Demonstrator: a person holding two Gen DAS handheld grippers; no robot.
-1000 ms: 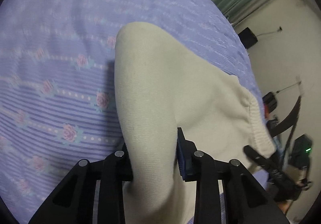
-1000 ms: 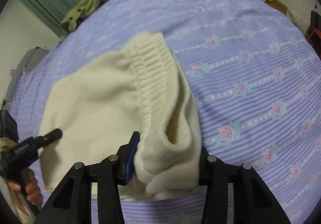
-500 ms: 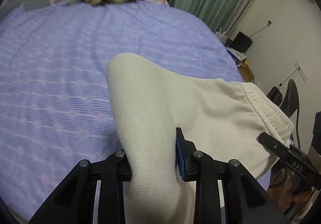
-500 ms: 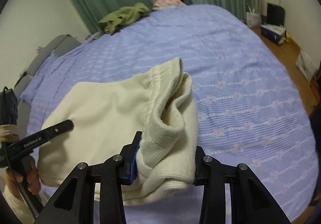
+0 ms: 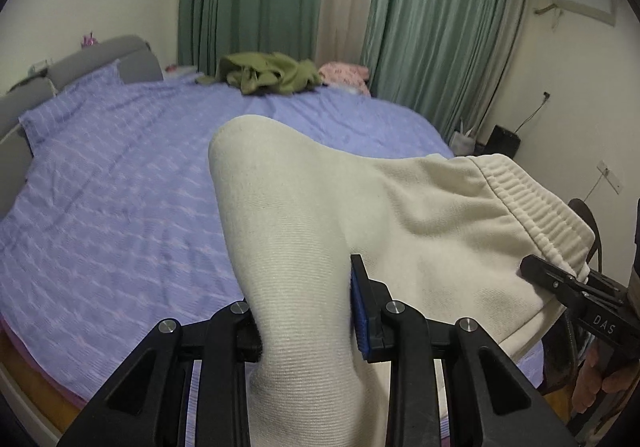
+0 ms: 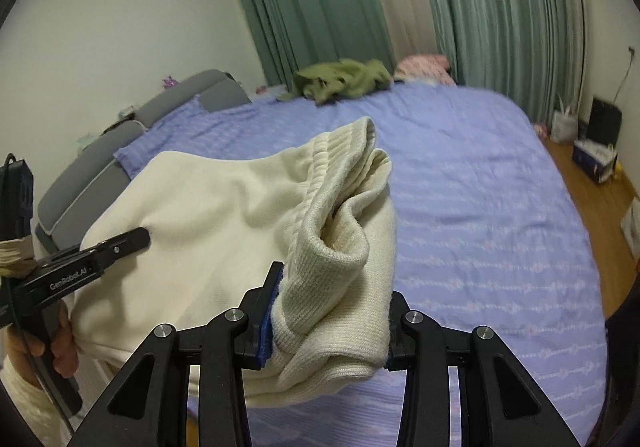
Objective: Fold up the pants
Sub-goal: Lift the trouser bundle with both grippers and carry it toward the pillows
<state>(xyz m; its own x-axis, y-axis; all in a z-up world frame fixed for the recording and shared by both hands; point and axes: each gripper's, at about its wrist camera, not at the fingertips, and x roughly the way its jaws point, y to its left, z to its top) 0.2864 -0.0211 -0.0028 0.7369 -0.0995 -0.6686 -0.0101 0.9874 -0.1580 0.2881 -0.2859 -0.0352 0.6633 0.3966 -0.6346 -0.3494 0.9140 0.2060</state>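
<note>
The cream pants (image 5: 320, 215) hang lifted above the purple bed (image 5: 120, 187), stretched between both grippers. My left gripper (image 5: 306, 327) is shut on a bunched fold of the smooth fabric, which fills the space between its fingers. My right gripper (image 6: 328, 327) is shut on the ribbed waistband (image 6: 332, 247), folded thick between its pads. In the left wrist view the right gripper (image 5: 576, 287) shows at the waistband's far corner (image 5: 532, 215). The left gripper (image 6: 80, 271) appears in the right wrist view at the left side of the pants (image 6: 208, 215), held by a hand (image 6: 60, 343).
An olive garment (image 5: 272, 77) and a pink one (image 5: 346, 73) lie at the bed's far edge by green curtains (image 5: 432, 27). A grey headboard (image 6: 132, 135) runs along the left. Wooden floor (image 6: 592, 183) with boxes and a bag lies right of the bed.
Both grippers have risen with the pants, lifting them off the bed. Both views have tilted up, so the far wall, curtains and headboard are in sight.
</note>
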